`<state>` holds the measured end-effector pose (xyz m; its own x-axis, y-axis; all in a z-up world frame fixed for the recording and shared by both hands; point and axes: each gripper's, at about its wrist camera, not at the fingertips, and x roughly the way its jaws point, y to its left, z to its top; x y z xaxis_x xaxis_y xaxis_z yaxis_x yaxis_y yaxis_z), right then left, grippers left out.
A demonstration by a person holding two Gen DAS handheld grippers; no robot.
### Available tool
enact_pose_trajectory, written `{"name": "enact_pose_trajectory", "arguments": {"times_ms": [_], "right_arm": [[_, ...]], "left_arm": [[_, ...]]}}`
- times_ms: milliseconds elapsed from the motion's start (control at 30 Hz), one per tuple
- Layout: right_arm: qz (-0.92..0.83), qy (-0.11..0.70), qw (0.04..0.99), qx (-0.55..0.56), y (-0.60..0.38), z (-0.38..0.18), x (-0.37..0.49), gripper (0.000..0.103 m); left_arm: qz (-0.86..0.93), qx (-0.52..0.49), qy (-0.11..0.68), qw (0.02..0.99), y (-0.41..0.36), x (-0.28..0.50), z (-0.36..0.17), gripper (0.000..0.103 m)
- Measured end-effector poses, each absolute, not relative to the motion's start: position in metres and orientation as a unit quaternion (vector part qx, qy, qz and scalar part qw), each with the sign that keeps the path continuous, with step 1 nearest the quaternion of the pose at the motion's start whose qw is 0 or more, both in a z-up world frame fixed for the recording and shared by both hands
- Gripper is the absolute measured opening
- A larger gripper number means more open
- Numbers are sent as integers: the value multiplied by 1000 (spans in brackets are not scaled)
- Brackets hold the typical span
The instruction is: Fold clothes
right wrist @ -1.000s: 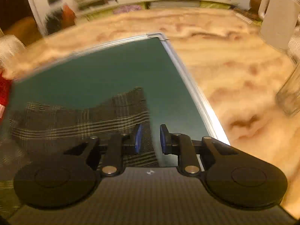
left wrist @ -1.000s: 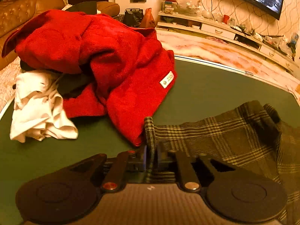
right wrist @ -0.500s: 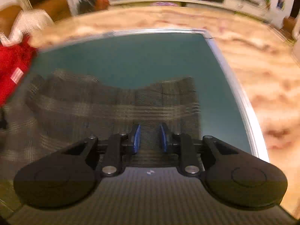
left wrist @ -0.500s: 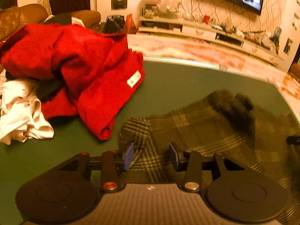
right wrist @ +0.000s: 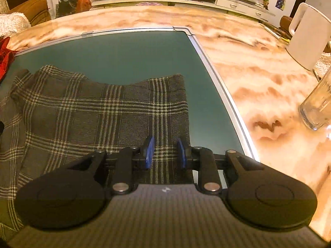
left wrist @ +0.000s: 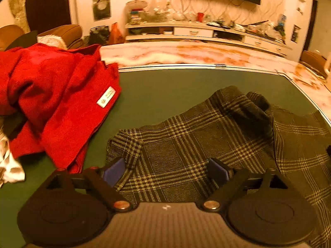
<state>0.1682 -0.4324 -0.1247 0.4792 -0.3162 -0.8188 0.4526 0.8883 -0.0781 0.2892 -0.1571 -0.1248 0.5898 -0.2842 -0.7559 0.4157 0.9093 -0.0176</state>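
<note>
A dark plaid garment (left wrist: 206, 136) lies spread on the green mat (left wrist: 161, 91), with a raised fold near its far middle and a turned-over corner at its left end. My left gripper (left wrist: 165, 171) is wide open just above the garment's left end, holding nothing. The garment also shows in the right wrist view (right wrist: 93, 113). My right gripper (right wrist: 164, 152) is partly open over the garment's right edge, empty.
A heap of red cloth (left wrist: 58, 95) and a white cloth (left wrist: 8, 165) lie on the mat's left side. The mat's metal rim (right wrist: 217, 78) borders a marble tabletop (right wrist: 258, 82) with a glass (right wrist: 318, 103) and a white jug (right wrist: 308, 37).
My left gripper let go of the plaid corner and opened wide; the corner now lies on the mat. My right gripper swung left over the garment and opened slightly.
</note>
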Motion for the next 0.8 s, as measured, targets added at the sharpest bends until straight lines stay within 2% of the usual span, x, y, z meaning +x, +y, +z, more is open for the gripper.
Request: {"name": "enact_pose_trajectory", "arguments": {"times_ms": [33, 100, 267, 533, 800], "right_arm": [[-224, 460, 856, 74, -431, -123, 171, 41], [-209, 457, 860, 89, -430, -121, 179, 58], [-178, 454, 865, 121, -422, -115, 211, 63], [-160, 456, 867, 117, -407, -107, 230, 85], [-153, 461, 867, 114, -396, -102, 225, 87]], "left_arm": [[-200, 83, 411, 886, -158, 291, -124, 92], [-202, 82, 421, 881, -160, 296, -122, 94], [-186, 60, 446, 873, -167, 302, -107, 103], [-160, 69, 475, 862, -177, 300, -96, 103], [-144, 56, 502, 851, -181, 298, -97, 103]]}}
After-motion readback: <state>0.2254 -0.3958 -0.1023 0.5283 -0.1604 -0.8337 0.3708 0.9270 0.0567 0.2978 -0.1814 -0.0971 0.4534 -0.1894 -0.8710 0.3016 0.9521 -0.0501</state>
